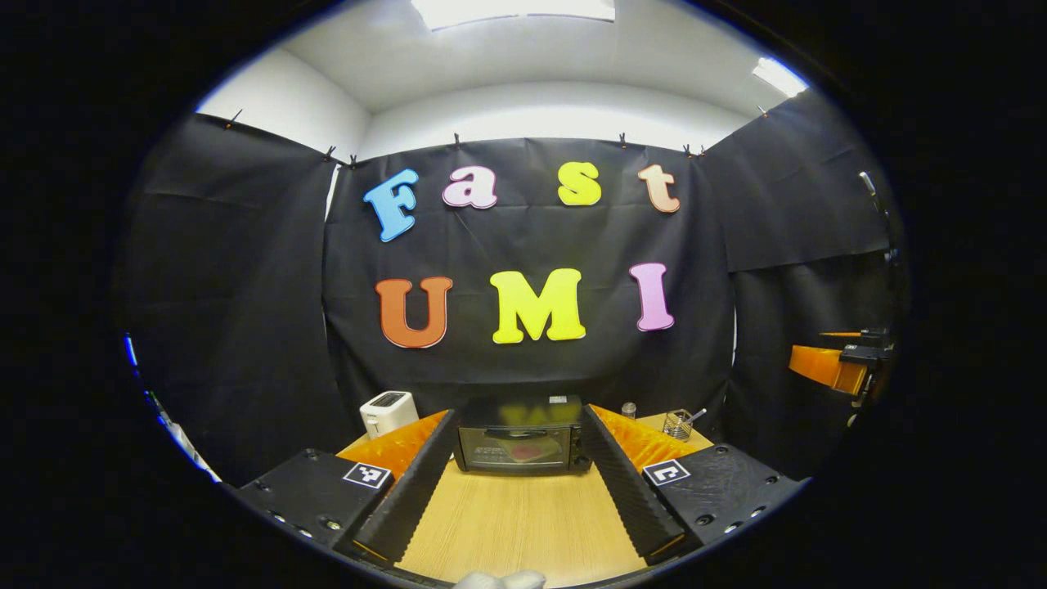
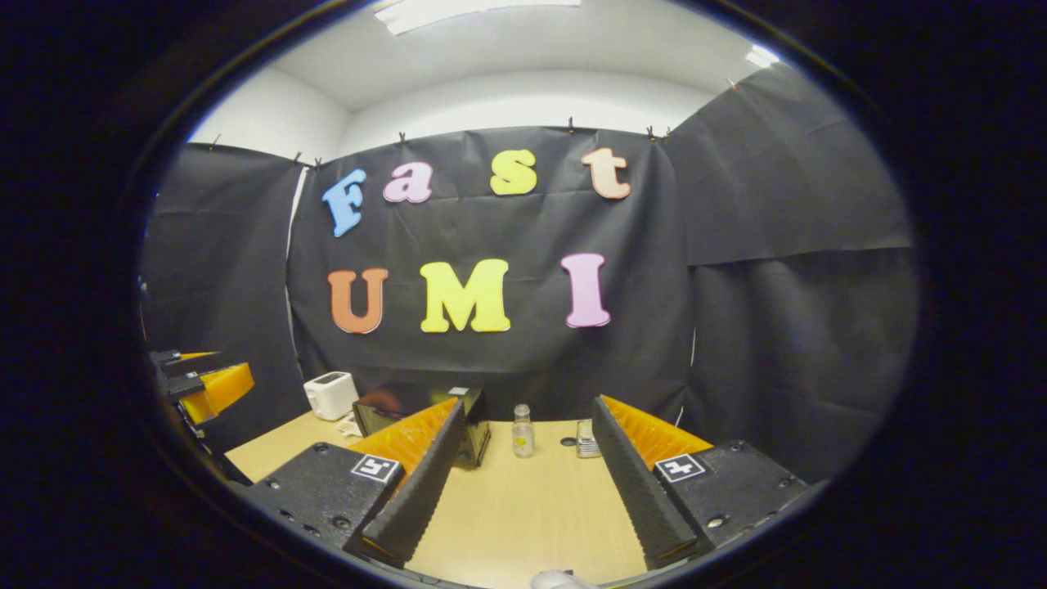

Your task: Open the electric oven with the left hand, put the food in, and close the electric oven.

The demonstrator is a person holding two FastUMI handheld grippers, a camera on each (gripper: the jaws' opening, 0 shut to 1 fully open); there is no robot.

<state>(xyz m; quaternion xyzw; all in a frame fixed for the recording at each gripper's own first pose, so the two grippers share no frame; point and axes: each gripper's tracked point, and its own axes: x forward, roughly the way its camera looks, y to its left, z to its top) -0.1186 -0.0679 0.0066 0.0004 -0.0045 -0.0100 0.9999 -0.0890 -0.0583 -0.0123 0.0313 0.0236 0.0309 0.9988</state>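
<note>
While both grippers' jaws gape empty, black oven (image 1: 519, 440) door closed, reddish food behind glass

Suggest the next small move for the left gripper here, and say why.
Probably advance the left gripper straight toward the oven and up to its door's top edge. The door looks shut, something reddish shows behind the glass, and the open fingers already frame the oven, with bare table between. Neither gripper holds anything.

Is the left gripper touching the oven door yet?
Apart. In the left gripper view, bare table lies between the open left gripper and the closed oven, which stands farther back.
</note>
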